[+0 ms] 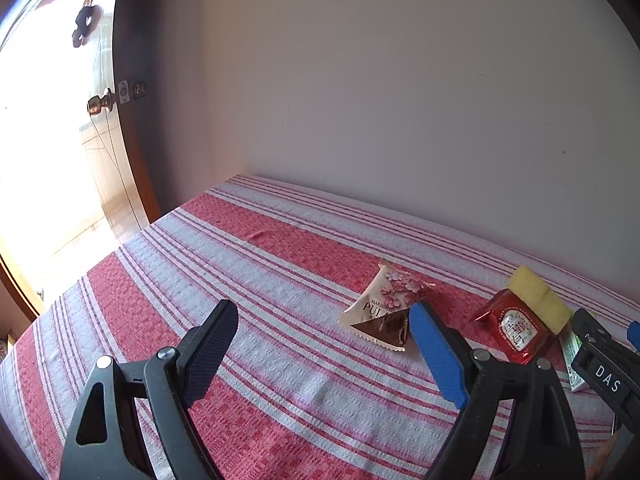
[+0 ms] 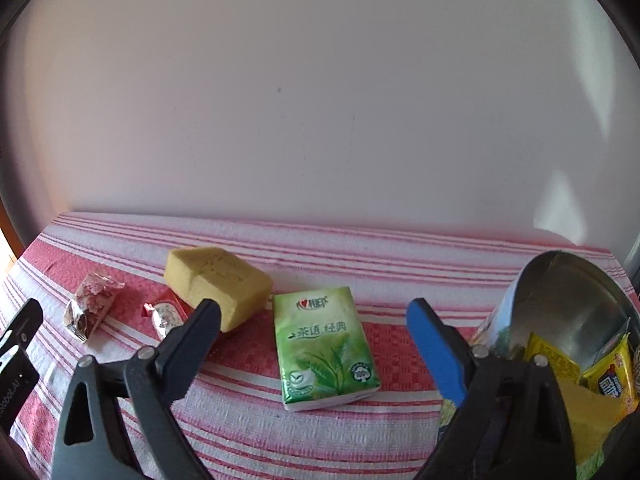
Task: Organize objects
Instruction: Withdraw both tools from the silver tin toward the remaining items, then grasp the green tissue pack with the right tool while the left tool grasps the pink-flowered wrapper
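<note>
**Snacks, sponge and tissue pack in a row on a striped cloth**

Objects lie in a loose line on the red-and-white striped cloth (image 2: 320, 432), near the pale wall (image 2: 320, 100). In the right wrist view, farthest left is a flowered snack packet (image 2: 91, 309). Next comes a red wrapped candy (image 2: 165, 315), touching the yellow sponge (image 2: 218, 282), which partly rests over it. Just right of the sponge lies a green tissue pack (image 2: 322, 346), flat, apart from the sponge. At the far right a metal tin (image 2: 568, 300) lies tilted with its mouth toward the camera, and yellow packets (image 2: 608, 376) sit inside.

The left gripper (image 1: 324, 346) hangs over bare cloth with its tongs wide and nothing between them; the snack packet sits just beyond its blue fingertip. An open door with a brass knob (image 1: 100, 104) stands at that view's left. The right gripper (image 2: 314, 346) also has its tongs wide, with the tissue pack lying between the fingers but untouched.
</note>
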Available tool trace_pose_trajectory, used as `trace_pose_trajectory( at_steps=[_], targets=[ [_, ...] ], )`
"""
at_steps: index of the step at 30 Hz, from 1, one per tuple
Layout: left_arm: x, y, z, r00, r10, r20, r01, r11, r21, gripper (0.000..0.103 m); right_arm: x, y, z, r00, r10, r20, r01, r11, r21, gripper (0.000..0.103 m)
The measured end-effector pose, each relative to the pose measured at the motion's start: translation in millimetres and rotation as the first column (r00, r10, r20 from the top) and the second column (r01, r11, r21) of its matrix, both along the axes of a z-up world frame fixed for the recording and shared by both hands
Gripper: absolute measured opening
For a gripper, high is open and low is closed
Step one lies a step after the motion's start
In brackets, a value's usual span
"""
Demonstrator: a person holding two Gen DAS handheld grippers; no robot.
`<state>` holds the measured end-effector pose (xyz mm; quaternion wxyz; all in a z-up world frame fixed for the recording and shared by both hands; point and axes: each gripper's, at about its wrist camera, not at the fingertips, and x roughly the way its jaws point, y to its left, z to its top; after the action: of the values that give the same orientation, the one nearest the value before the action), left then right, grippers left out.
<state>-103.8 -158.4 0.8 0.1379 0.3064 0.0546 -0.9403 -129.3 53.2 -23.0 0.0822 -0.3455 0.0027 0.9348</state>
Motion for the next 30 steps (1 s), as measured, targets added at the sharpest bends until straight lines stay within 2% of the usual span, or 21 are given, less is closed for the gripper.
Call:
trace_pose_trajectory(
  at_steps=[6, 8, 10, 12, 14, 16, 18, 19, 20, 22, 26, 30],
  targets=[
    [-3.9, -11.4, -3.5, 0.998, 0.047, 0.037, -0.047, 0.999, -0.003, 0.089, -6.9, -5.2, -4.4, 0.999, -0.001, 0.048, -0.002, 0.998, 0.07, 0.099],
    [-4.0, -18.0, -4.9, 0.997, 0.069, 0.043, -0.069, 0.998, -0.003, 0.089, -11.6, -11.2, -7.9, 0.996, 0.051, 0.076, -0.056, 0.996, 0.067, 0.088],
    [-4.8, -23.6, -6.9, 0.995, 0.081, 0.053, -0.082, 0.997, 0.007, 0.089, -17.3, -12.9, -14.2, 0.99, 0.061, 0.128, -0.071, 0.995, 0.073, 0.085],
    [-5.5, -27.7, -9.3, 0.994, 0.083, 0.065, -0.085, 0.996, 0.022, 0.089, -21.3, -6.6, -19.8, 0.982, 0.073, 0.171, -0.08, 0.996, 0.032, 0.085],
    [-5.9, -29.1, -11.2, 0.994, 0.081, 0.074, -0.084, 0.996, 0.031, 0.089, -23.4, 8.0, -26.5, 0.973, 0.081, 0.215, -0.071, 0.996, -0.055, 0.086],
    [-8.1, -29.4, -13.4, 0.993, 0.076, 0.088, -0.079, 0.996, 0.034, 0.089, -15.7, 23.4, -24.0, 0.979, 0.069, 0.19, -0.046, 0.991, -0.123, 0.086],
    [-10.9, -29.4, -15.5, 0.992, 0.066, 0.104, -0.071, 0.997, 0.041, 0.089, -9.8, 27.8, -22.6, 0.98, 0.075, 0.185, -0.052, 0.99, -0.13, 0.083],
    [-12.1, -29.8, -16.5, 0.992, 0.062, 0.11, -0.067, 0.997, 0.046, 0.089, -7.1, 27.6, -21.9, 0.98, 0.071, 0.187, -0.05, 0.992, -0.113, 0.076],
    [-13.4, -30.4, -17.9, 0.991, 0.059, 0.116, -0.065, 0.997, 0.049, 0.089, -3.9, 27.3, -20.7, 0.98, 0.072, 0.185, -0.054, 0.993, -0.101, 0.063],
    [-15.9, -29.9, -18.8, 0.991, 0.051, 0.126, -0.058, 0.997, 0.049, 0.089, 5.1, 25.5, -16.2, 0.98, 0.095, 0.174, -0.078, 0.992, -0.102, 0.053],
    [-21.6, -16.6, -16.3, 0.994, -0.008, 0.11, 0.006, 1.0, 0.019, 0.089, 24.5, 33.0, -7.9, 0.989, 0.088, 0.123, -0.07, 0.988, -0.141, 0.052],
    [-40.5, 6.2, -11.0, 0.993, -0.065, 0.103, 0.074, 0.994, -0.08, 0.089, 50.6, 42.7, 10.2, 0.999, 0.052, -0.009, -0.053, 0.987, -0.152, 0.053]
  ],
)
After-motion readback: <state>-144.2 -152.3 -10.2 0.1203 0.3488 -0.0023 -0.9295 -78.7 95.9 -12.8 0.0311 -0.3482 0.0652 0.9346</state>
